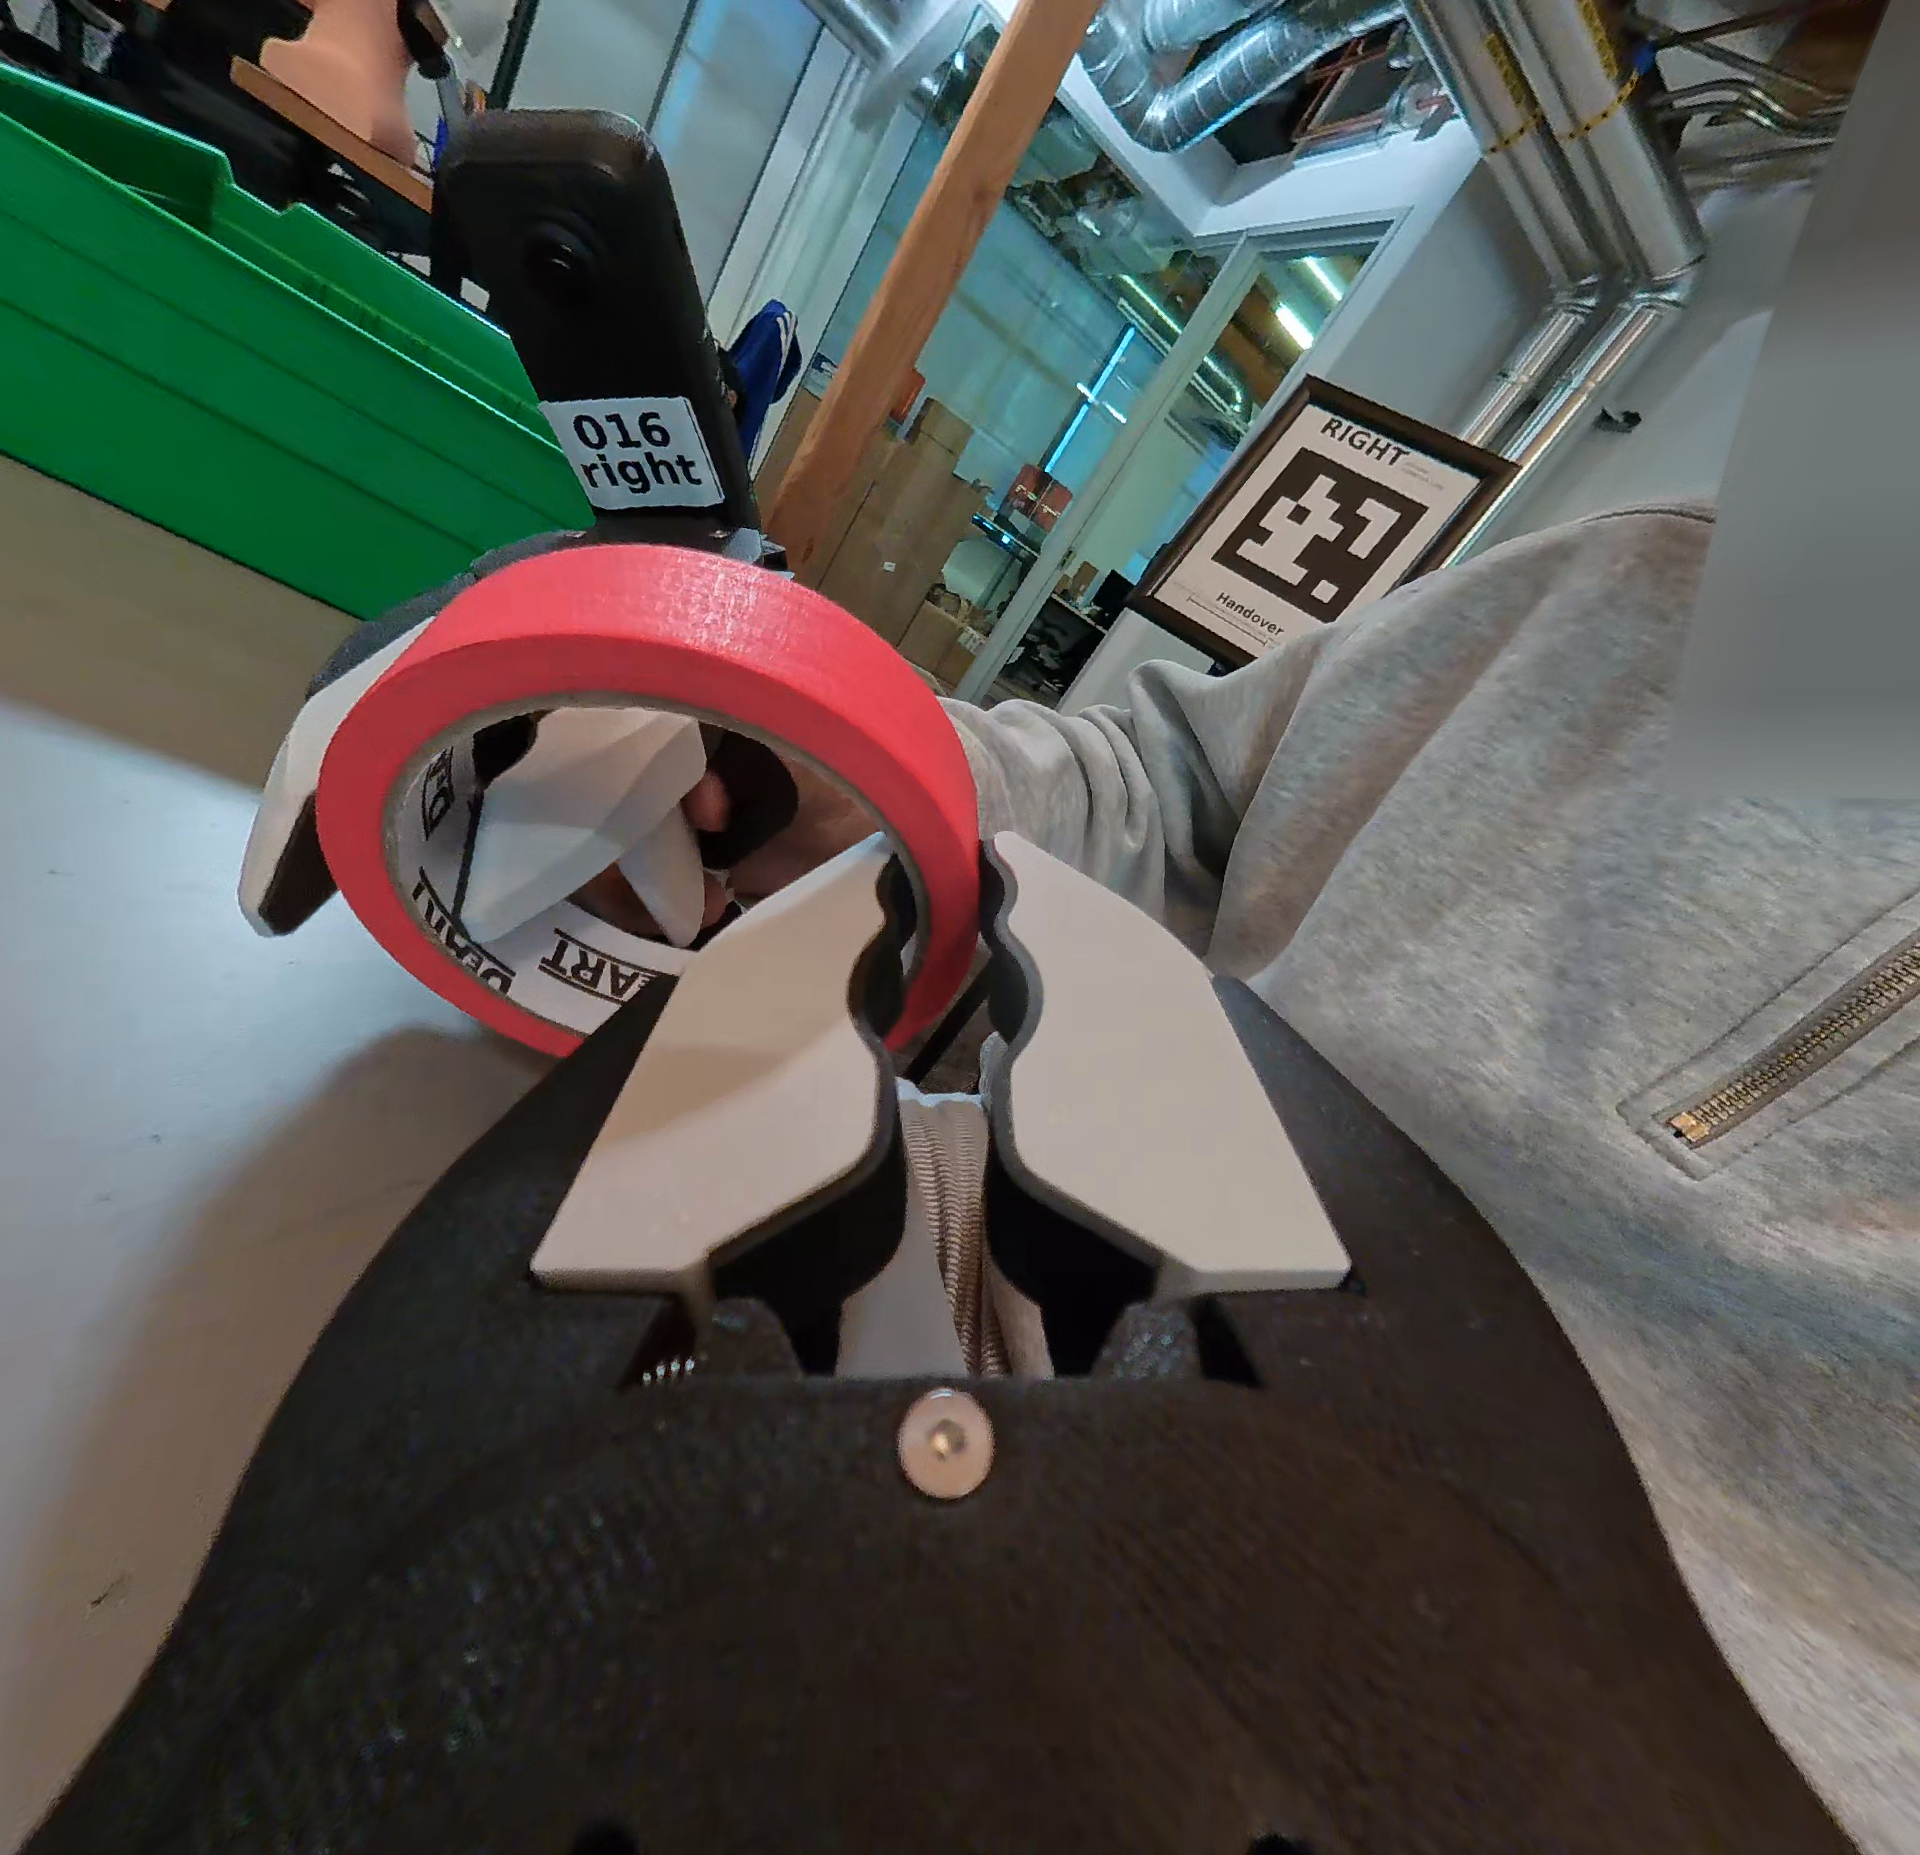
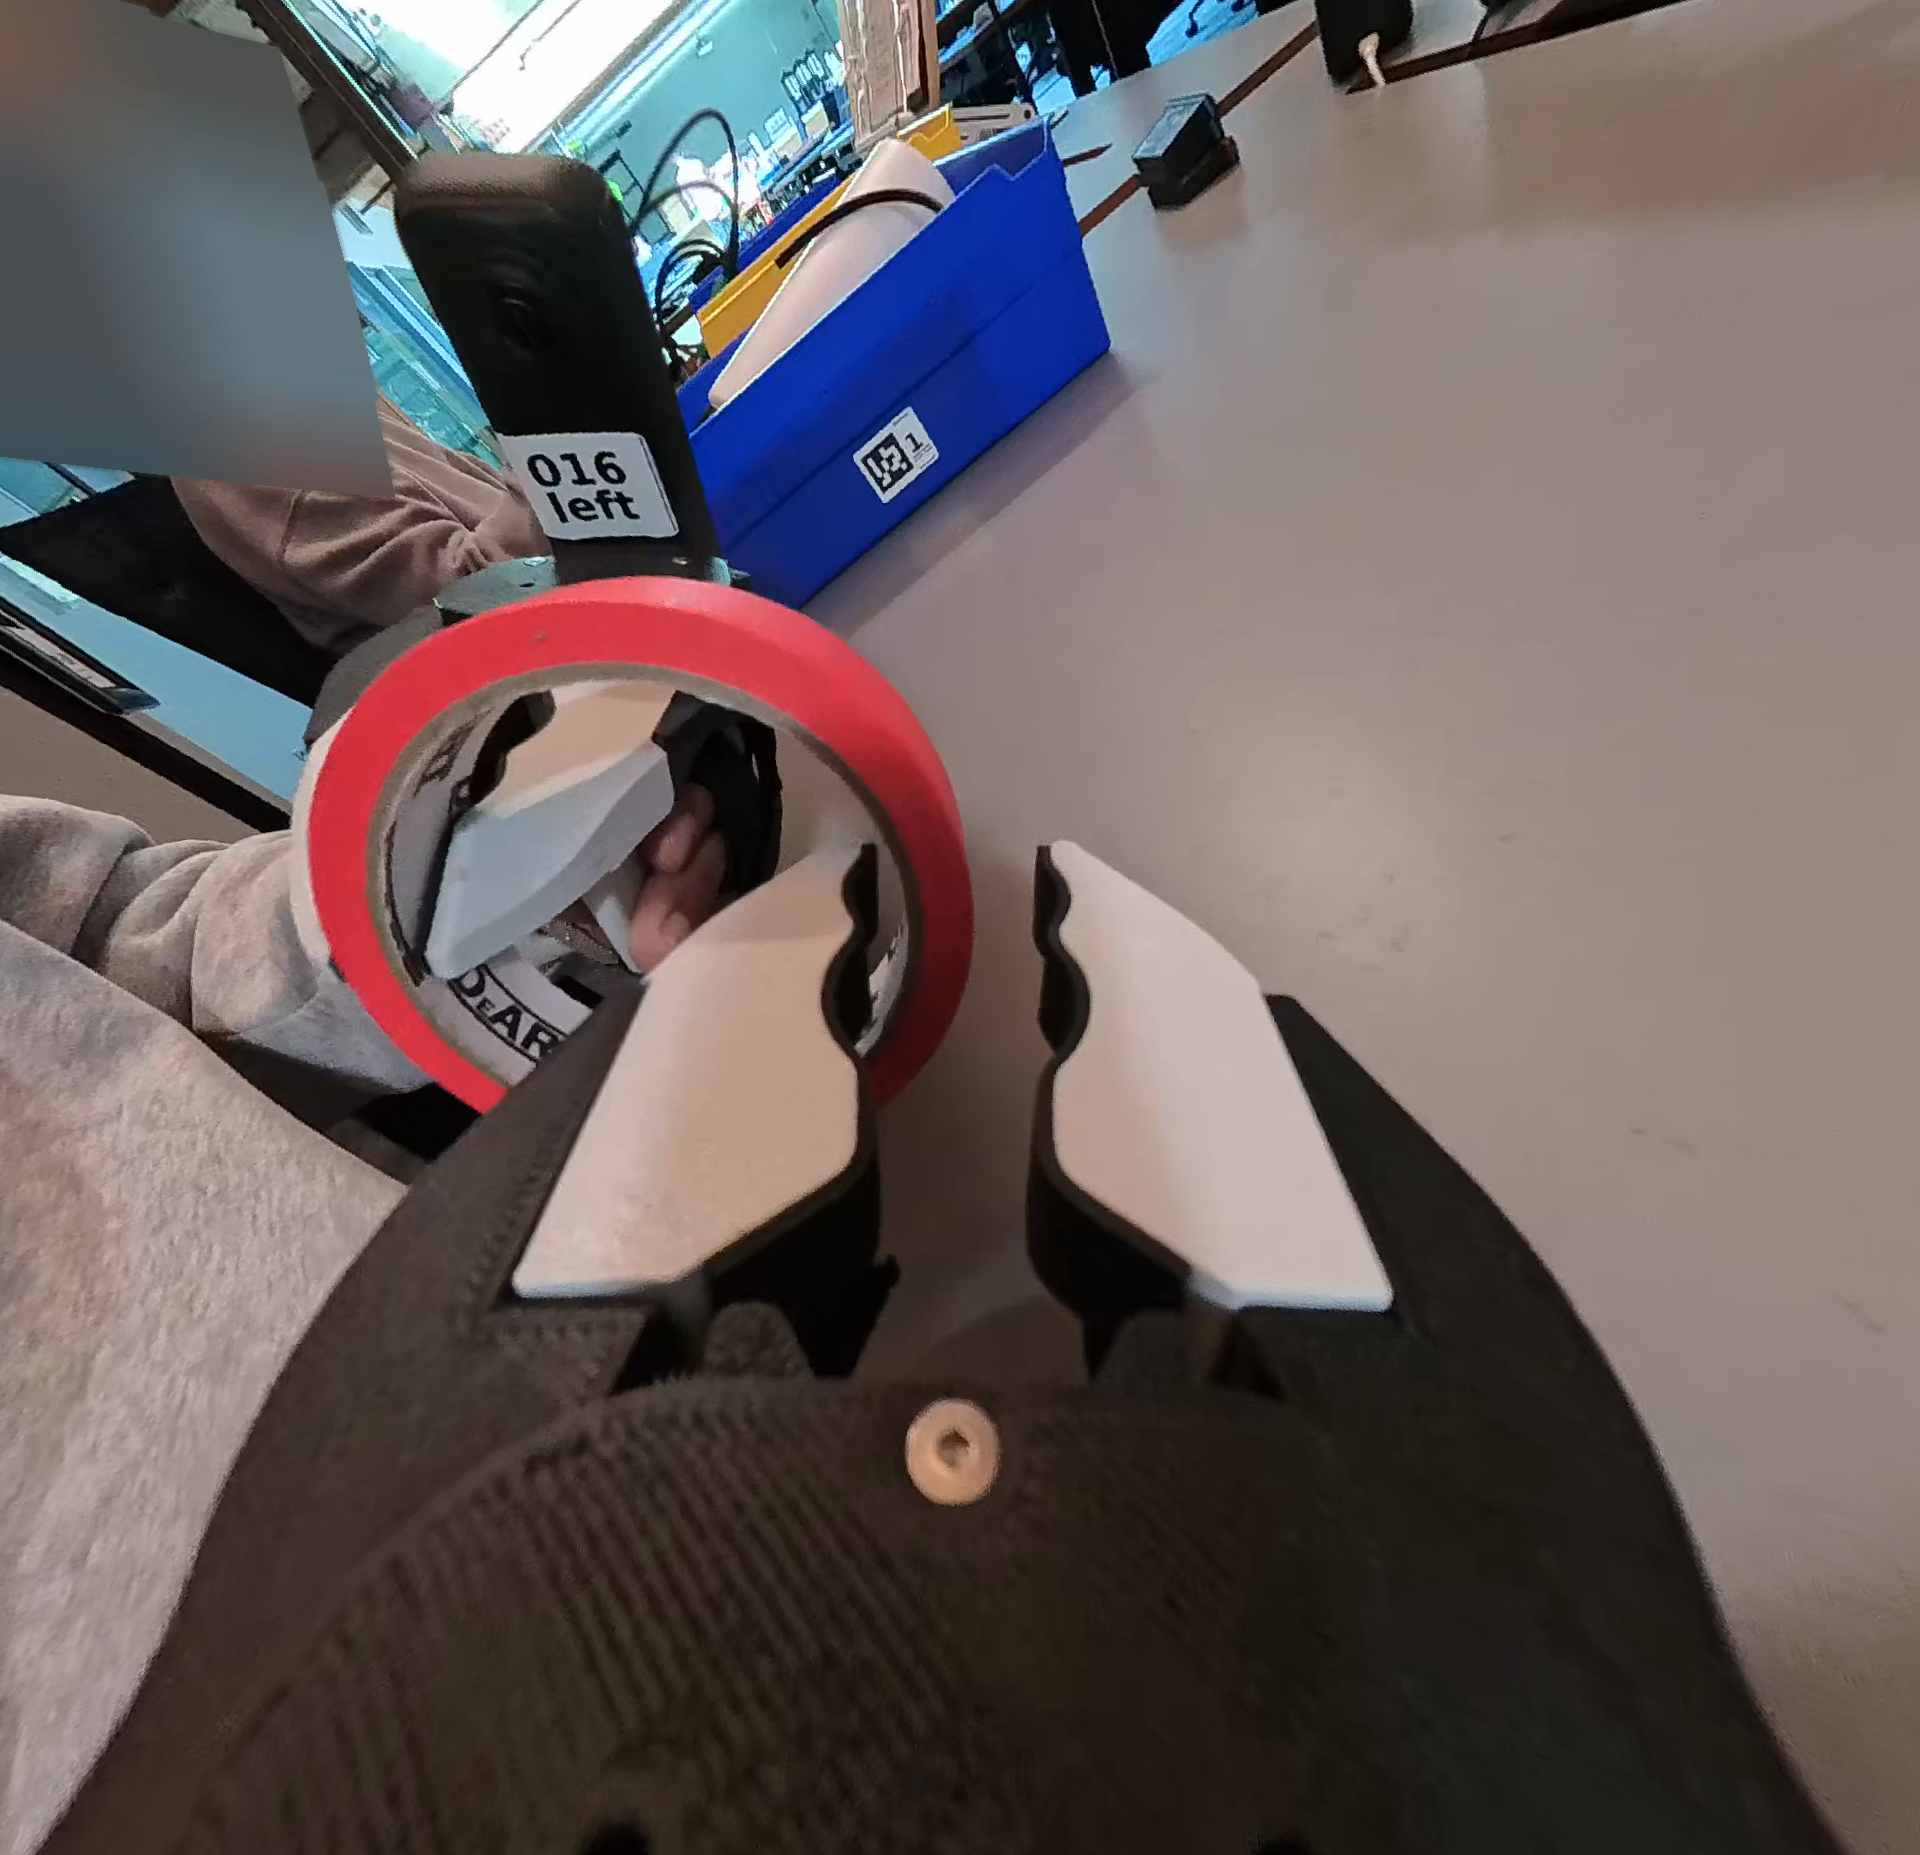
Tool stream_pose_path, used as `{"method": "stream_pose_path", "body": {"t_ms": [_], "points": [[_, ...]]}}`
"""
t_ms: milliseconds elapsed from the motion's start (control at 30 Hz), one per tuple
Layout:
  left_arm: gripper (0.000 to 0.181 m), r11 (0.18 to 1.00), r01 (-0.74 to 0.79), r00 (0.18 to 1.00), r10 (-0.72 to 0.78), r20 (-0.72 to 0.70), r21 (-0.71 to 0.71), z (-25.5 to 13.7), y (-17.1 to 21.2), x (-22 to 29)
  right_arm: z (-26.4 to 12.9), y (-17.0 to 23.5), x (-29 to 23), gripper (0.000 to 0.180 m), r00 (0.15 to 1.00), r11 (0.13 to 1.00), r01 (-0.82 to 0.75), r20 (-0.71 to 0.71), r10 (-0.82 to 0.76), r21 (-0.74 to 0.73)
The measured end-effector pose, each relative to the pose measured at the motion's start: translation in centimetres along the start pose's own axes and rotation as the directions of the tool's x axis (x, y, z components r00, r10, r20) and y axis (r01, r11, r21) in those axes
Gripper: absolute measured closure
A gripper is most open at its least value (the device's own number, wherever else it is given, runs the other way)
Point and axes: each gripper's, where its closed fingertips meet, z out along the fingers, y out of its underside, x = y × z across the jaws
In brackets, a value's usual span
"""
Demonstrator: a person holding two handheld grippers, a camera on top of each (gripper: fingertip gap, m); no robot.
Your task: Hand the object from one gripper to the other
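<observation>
Pale tabletop (image 2: 1455, 662) lies under my grippers. My left gripper (image 1: 940, 932) is clamped on the red tape roll's (image 1: 665, 631) band. My right gripper (image 2: 951, 922) straddles the opposite side, fingers parted, one inside the ring.

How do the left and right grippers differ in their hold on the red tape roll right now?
The left gripper has its jaws pinched narrowly on the red tape roll's wall; the right gripper stands wider, its outer finger clear of the roll. The left appears to carry it; the right only straddles it. Both have one finger inside the ring, on opposite sides.
</observation>
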Motion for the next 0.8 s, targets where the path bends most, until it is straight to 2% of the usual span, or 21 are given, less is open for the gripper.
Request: {"method": "stream_pose_path", "body": {"t_ms": [133, 233, 533, 800], "points": [[0.169, 1.0, -0.005, 1.0, 0.005, -0.011, -0.004, 0.1, 0.1, 0.2, 0.2, 0.4, -0.1, 0.154, 1.0, 1.0, 0.012, -0.007, -0.012, -0.028], [0.17, 1.0, -0.005, 1.0, 0.005, -0.001, -0.015, 0.2, 0.3, 0.0, 0.2, 0.5, -0.3, 0.167, 1.0, 0.999, 0.025, -0.005, -0.025, -0.035], [0.168, 0.998, 0.01, 1.0, -0.01, -0.012, 0.057, 0.0, -0.5, -0.1, 0.0, 0.2, -0.2, 0.168, 1.0, 1.0, -0.001, 0.001, 0.001, -0.008], [0.146, 0.992, 0.016, 0.999, -0.02, 0.027, 0.129, -0.6, -1.4, -0.9, -1.1, -1.1, 0.6, 0.168, 0.993, 0.989, -0.117, 0.039, 0.114, 0.092]]}}
